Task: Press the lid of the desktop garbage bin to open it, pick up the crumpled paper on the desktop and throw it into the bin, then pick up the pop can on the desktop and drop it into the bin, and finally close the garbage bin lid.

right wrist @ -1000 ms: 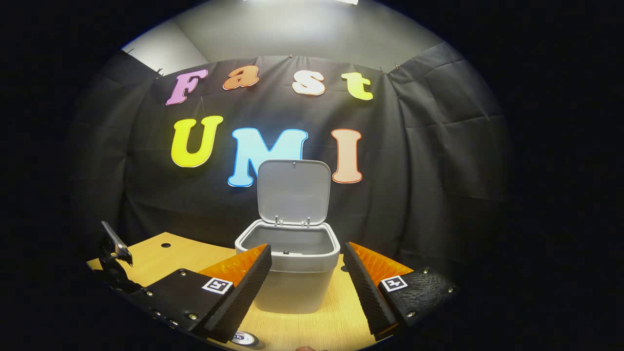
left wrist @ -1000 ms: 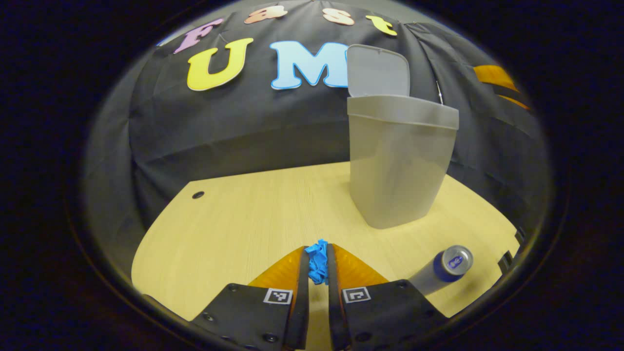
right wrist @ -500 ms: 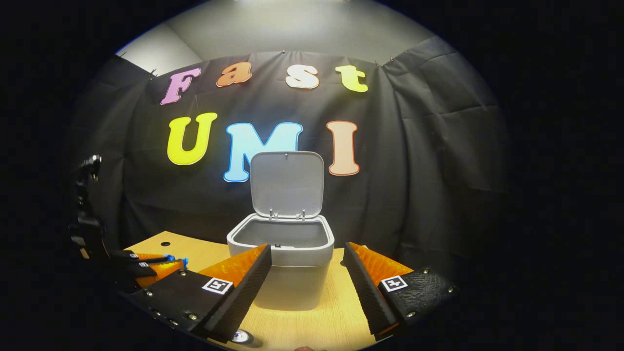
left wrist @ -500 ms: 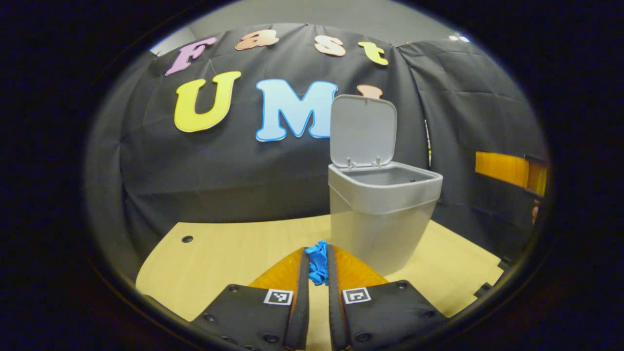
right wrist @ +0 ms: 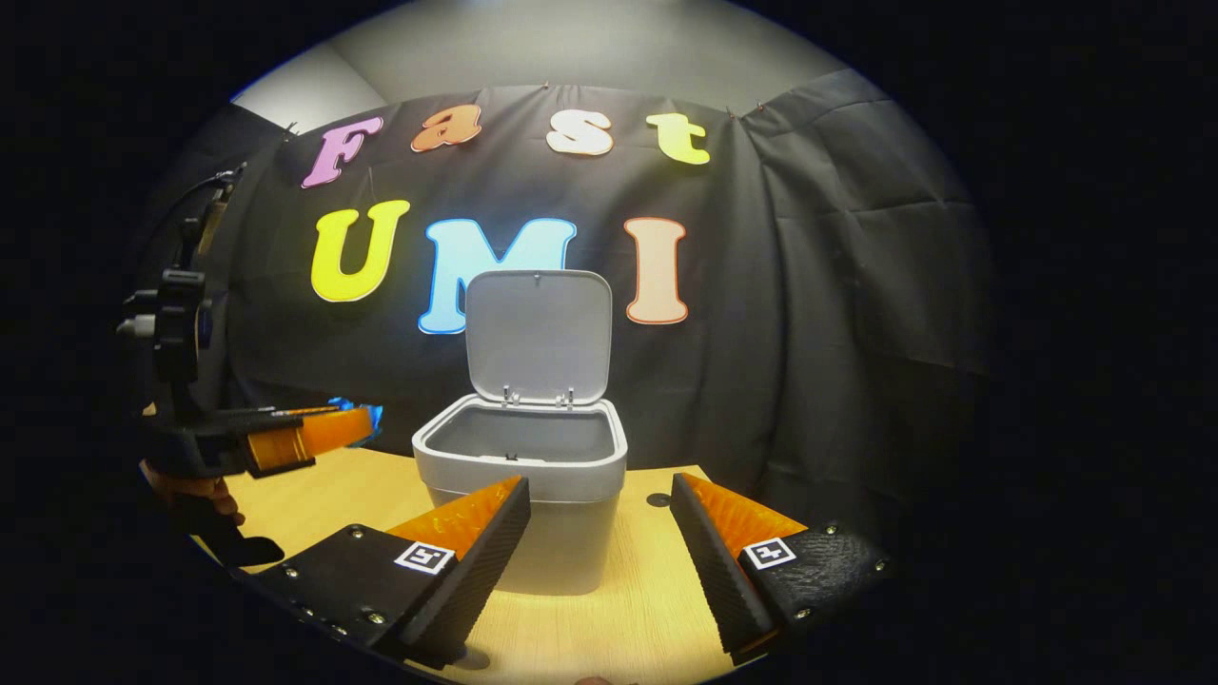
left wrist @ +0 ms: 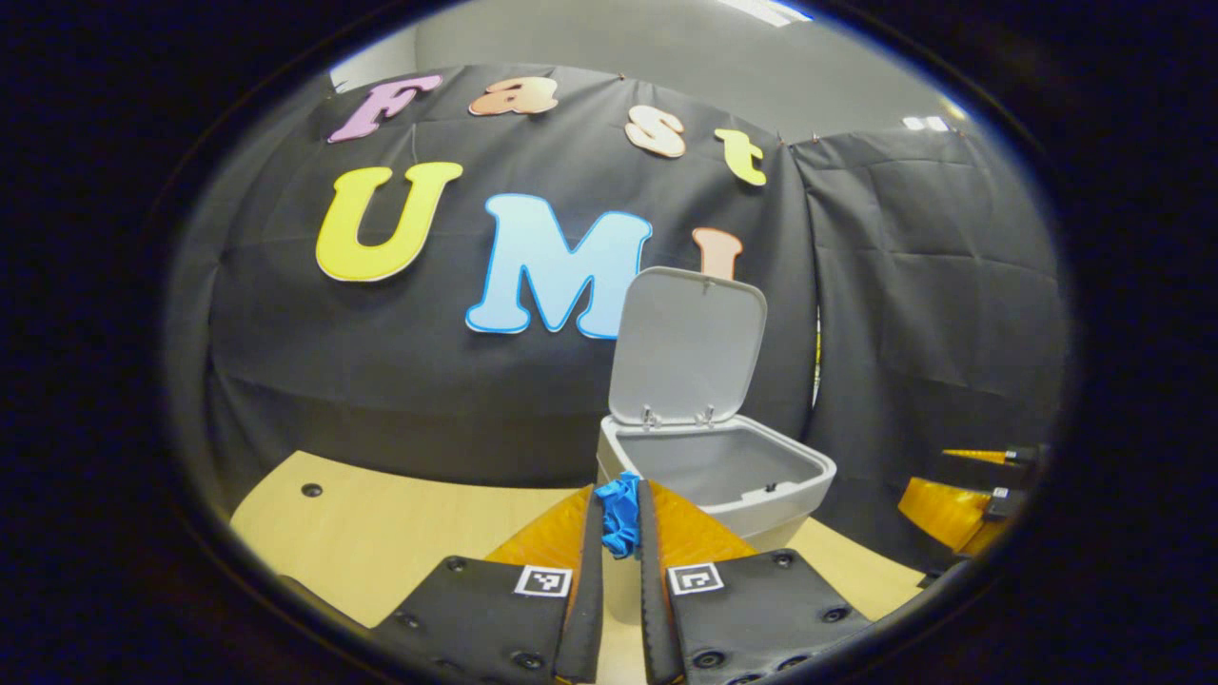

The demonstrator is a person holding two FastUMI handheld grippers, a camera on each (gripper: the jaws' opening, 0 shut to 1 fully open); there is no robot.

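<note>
The left hand-held gripper (left wrist: 620, 518) grips the blue crumpled paper (left wrist: 619, 512), raised just beside the garbage bin (right wrist: 521, 463), lid (right wrist: 539, 334) upright. Right hand-held gripper (right wrist: 599, 538) spread wide, holding nothing, before the bin.

Most of the crumpled paper (left wrist: 619, 515) is hidden between the left gripper (left wrist: 620, 533) fingers — a blue tuft alone is seen. In the right gripper view, the bin (right wrist: 521, 474) front is partly covered by the right gripper (right wrist: 599, 552), and the hand (right wrist: 190, 490) behind the far gripper is cut off by darkness.
</note>
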